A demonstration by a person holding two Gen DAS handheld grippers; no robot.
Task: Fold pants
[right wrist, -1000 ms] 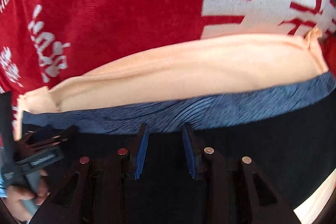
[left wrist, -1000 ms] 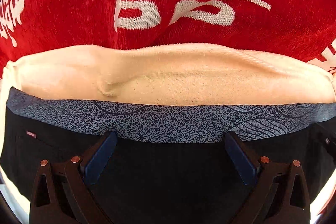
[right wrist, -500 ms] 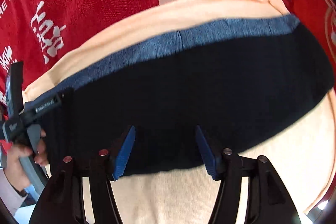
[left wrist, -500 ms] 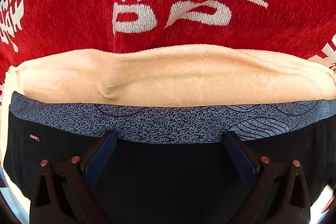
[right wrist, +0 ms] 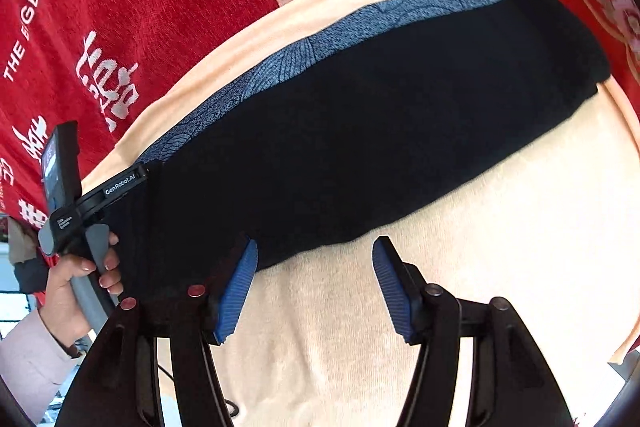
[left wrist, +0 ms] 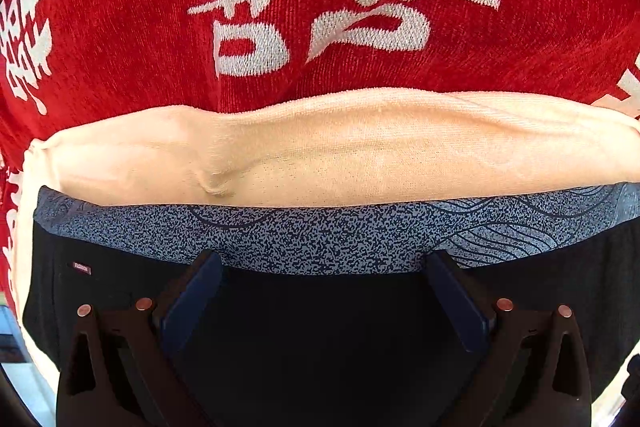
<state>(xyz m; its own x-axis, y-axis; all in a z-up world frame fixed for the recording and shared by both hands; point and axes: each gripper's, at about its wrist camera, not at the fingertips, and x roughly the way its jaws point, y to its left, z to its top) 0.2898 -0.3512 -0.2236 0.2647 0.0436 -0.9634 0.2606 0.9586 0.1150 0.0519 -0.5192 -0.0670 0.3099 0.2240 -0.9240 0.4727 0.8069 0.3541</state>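
Note:
The black pants [left wrist: 320,327] lie folded into a long strip, their blue-grey patterned waistband [left wrist: 340,239] along the far edge. My left gripper [left wrist: 322,267] hangs open just above the black cloth near the waistband, with nothing pinched between its wide-set fingers. In the right wrist view the pants [right wrist: 360,131] run slantwise. My right gripper [right wrist: 316,267] is open by their near edge, over the peach cloth. Its left pad [right wrist: 240,283] overlaps the black edge and its right pad [right wrist: 390,287] is over peach. Neither pad grips anything.
A peach cloth [right wrist: 460,287] lies under the pants, on a red cover with white characters [left wrist: 320,7]. At the pants' left end a person's hand [right wrist: 76,283] in a pale sleeve holds the left gripper's grey handle [right wrist: 98,247].
My right gripper has opened wider, drawn back from the waistband to the pants' near edge and rolled. The left gripper has barely shifted and stays open.

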